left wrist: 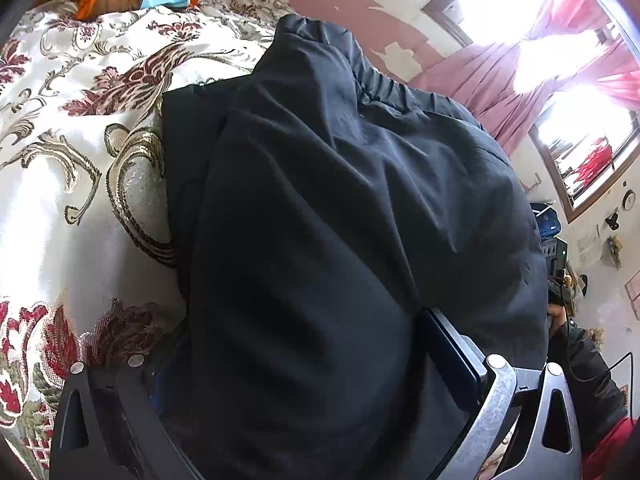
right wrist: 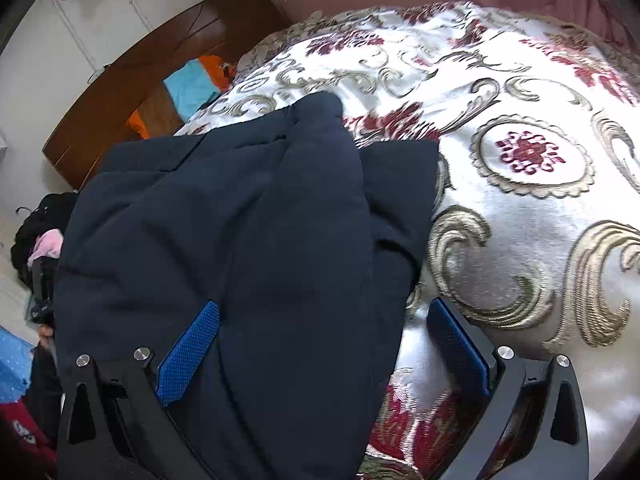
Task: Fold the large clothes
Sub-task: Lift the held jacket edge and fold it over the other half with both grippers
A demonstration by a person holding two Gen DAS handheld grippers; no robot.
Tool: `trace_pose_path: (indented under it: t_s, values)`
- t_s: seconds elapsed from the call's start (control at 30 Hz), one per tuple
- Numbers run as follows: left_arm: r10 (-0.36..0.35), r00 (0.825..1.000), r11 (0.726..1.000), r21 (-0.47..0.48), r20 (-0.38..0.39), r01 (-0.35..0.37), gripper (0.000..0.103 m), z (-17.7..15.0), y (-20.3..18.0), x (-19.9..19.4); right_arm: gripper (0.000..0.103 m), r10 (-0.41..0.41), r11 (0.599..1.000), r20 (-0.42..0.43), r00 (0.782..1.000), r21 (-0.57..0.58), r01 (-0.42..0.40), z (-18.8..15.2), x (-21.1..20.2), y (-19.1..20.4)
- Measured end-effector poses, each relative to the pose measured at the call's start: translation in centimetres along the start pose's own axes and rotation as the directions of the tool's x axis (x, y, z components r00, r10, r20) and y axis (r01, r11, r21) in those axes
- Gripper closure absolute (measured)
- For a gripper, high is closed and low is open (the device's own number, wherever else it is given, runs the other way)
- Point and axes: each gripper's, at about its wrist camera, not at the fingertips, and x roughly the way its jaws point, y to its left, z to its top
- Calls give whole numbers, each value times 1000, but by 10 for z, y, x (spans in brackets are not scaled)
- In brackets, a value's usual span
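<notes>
A large dark navy garment [left wrist: 320, 220] lies folded in thick layers on the patterned bedspread [left wrist: 60, 180]. In the left wrist view it fills the space between the fingers of my left gripper [left wrist: 308, 344], whose jaws stand wide apart; the left finger is mostly hidden under cloth and the right finger's blue pad [left wrist: 452, 348] shows. In the right wrist view the garment [right wrist: 240, 220] drapes over the space between the fingers of my right gripper [right wrist: 324, 320], whose jaws also stand wide apart, with both blue pads [right wrist: 188, 352] showing. The right pad sits over bare bedspread [right wrist: 520, 220].
A wooden headboard [right wrist: 140, 80] with orange and light blue cloth [right wrist: 192, 84] stands at the bed's far end. Pink curtains and bright windows [left wrist: 540, 52] are on the wall. A person in dark and red clothing [left wrist: 592, 400] stands beside the bed.
</notes>
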Motion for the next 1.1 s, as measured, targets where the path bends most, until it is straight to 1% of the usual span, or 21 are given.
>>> trace_pose_path:
  t_s: [0.07, 0.1, 0.2, 0.43, 0.67, 0.73, 0.87, 0.97, 1.1]
  values:
    - [-3, 1000, 1000, -1, -8, 3, 0, 0, 0, 1, 1, 71, 997, -57, 996, -23, -72, 1, 8, 10]
    - [-5, 1000, 1000, 0, -10, 5, 0, 0, 0, 2, 1, 89, 995, -84, 992, -37, -93, 1, 12, 15]
    - [-12, 1000, 1000, 9, -19, 12, 0, 1, 1, 4, 1, 100, 994, -111, 989, -38, -105, -1, 20, 19]
    - [-50, 998, 999, 14, -32, 50, 0, -1, 10, 5, 1, 136, 990, -57, 989, -26, -137, -6, 19, 10]
    - [-100, 995, 995, 15, -24, 100, 0, -4, 16, -2, 1, 152, 988, -28, 988, -29, -153, -5, 19, 5]
    - [-115, 993, 993, 2, -25, 115, 0, -1, 20, -2, 1, 155, 987, -23, 988, -30, -156, -8, 16, 1]
    - [-158, 987, 986, -58, 3, 158, 0, 3, 33, -6, 1, 162, 986, -13, 987, -33, -162, -10, 11, -3]
    - [-163, 987, 984, -74, 9, 164, 0, 3, 36, -5, 1, 168, 985, -9, 986, -32, -168, -12, 10, -7]
    - [-138, 990, 990, -41, -15, 137, 0, 2, 29, 0, 1, 169, 985, -5, 986, -32, -169, -12, 9, -8]
